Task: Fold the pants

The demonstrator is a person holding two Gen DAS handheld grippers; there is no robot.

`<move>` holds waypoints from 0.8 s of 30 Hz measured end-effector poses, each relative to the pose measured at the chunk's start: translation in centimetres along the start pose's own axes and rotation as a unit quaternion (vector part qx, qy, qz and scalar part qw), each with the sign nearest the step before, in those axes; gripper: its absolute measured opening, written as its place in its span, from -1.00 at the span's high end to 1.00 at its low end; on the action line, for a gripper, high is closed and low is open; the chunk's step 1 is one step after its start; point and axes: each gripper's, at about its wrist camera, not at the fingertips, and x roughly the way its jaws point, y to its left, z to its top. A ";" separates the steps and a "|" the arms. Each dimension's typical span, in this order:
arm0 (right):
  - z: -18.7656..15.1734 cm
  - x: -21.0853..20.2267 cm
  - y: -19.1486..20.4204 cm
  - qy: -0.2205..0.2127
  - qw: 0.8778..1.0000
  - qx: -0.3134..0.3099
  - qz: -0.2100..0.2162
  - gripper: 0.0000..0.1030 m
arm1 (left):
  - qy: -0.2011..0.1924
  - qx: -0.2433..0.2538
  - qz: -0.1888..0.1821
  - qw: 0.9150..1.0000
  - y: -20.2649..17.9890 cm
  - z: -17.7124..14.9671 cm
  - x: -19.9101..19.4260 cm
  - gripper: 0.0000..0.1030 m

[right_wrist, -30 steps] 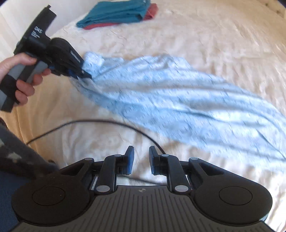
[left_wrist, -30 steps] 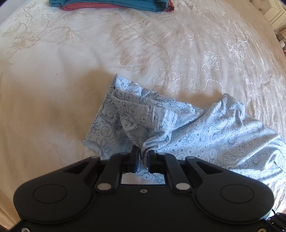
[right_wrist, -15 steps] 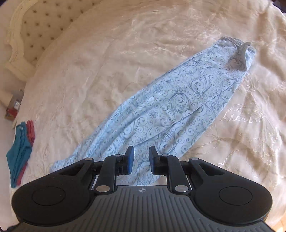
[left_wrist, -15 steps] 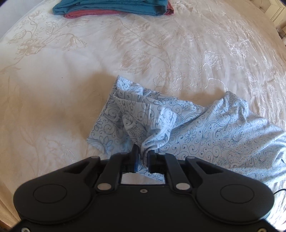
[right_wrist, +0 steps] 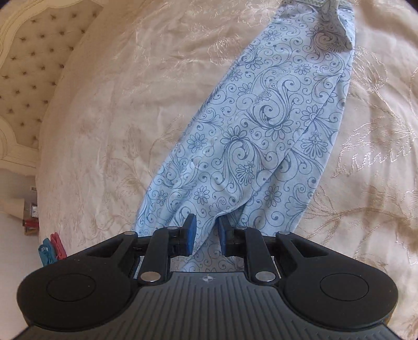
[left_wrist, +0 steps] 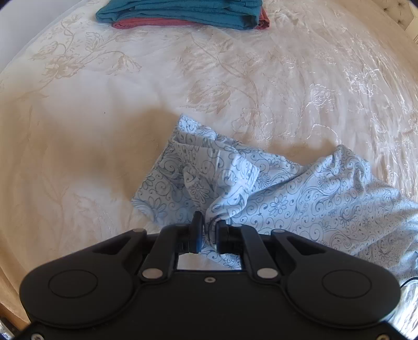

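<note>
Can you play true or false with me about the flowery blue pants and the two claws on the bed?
1. The left claw is pinching a bunch of the blue pants. True.
2. The right claw is squeezing the pants tight. False: its jaws stand apart, with the pants lying under and between them, not pinched.
3. The pants are plain, with no pattern. False: they have dark swirls and flowers all over.
4. A teal folded cloth lies on top of a red folded cloth at the far side of the bed. True.
5. The pants are already folded into a neat square. False: they lie long and rumpled on the bedspread.
</note>
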 end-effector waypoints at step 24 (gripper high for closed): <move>-1.4 -3.2 0.9 -0.002 0.970 -0.216 -0.107 0.94 | 0.009 -0.028 0.028 0.999 1.8 -2.9 0.3 0.57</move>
